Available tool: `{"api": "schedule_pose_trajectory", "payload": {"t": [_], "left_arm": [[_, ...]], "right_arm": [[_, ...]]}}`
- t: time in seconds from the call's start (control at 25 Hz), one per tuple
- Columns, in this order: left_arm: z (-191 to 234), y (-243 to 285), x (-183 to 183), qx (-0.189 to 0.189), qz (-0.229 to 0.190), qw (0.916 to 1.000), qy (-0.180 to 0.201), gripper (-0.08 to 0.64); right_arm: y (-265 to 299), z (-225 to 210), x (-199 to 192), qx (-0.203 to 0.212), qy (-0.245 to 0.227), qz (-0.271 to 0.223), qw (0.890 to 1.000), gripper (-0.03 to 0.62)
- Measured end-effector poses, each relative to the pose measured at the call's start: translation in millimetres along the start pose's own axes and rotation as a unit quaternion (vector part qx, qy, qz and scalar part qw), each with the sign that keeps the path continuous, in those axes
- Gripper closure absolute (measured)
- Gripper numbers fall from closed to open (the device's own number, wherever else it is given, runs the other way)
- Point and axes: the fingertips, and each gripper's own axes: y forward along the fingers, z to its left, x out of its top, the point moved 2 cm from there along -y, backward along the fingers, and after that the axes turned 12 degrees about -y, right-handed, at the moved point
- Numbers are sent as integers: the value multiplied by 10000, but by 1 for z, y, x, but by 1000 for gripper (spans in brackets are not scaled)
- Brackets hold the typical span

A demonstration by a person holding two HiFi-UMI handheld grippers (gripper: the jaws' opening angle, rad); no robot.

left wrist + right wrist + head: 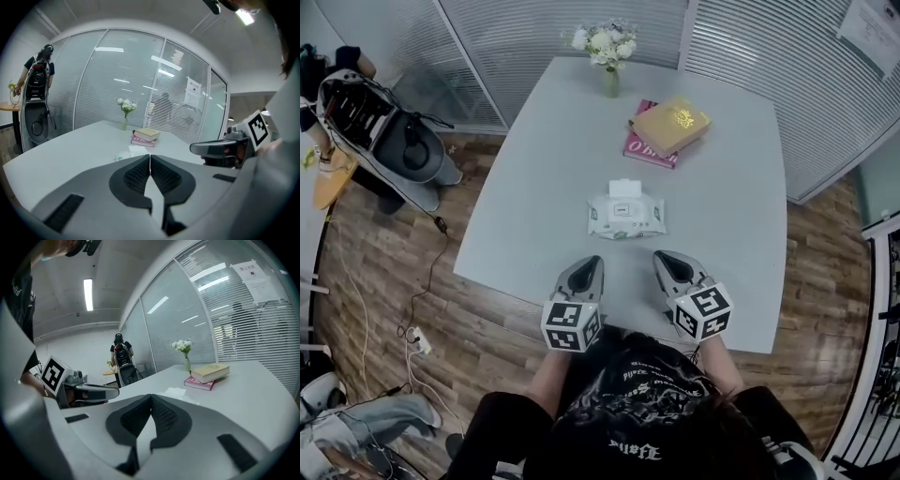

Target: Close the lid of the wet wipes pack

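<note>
Head view is showing the wet wipes pack lying flat near the middle of the pale table, with its long axis running left to right across the person's front. Its white lid is standing open, flipped away toward the pack's far edge, so the hinge is probably sitting on that far side.

The left gripper and the right gripper are hovering side by side over the table's near edge, both pointing forward and slightly down. The pack is lying just ahead of them and between their two lines, well clear of either tip. Neither hand is looking clearly closer, though the right one is perhaps sitting a shade nearer.

Each gripper view is showing its own jaws pressing together tip to tip, with nothing caught between them. The left gripper view is catching only a sliver of the pack above the jaw tops. The right gripper view is catching the raised lid the same way.

Closing is likely calling for one tip to reach over the pack, get beyond the flap and bring it back toward the person, then press it down. A stack of books and a vase of flowers are standing farther back, well apart from the pack.
</note>
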Motion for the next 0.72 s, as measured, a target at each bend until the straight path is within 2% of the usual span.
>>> {"api": "schedule_pose_trajectory", "payload": {"t": [0.44, 0.72], "left_arm": [[13, 33, 26, -21, 92, 9998, 164, 552], [24, 49, 40, -68, 98, 9998, 140, 552]], "right_arm": [[46, -55, 62, 145, -617, 20, 9980, 592], [87, -78, 96, 404, -1090, 205, 9930, 549]]}}
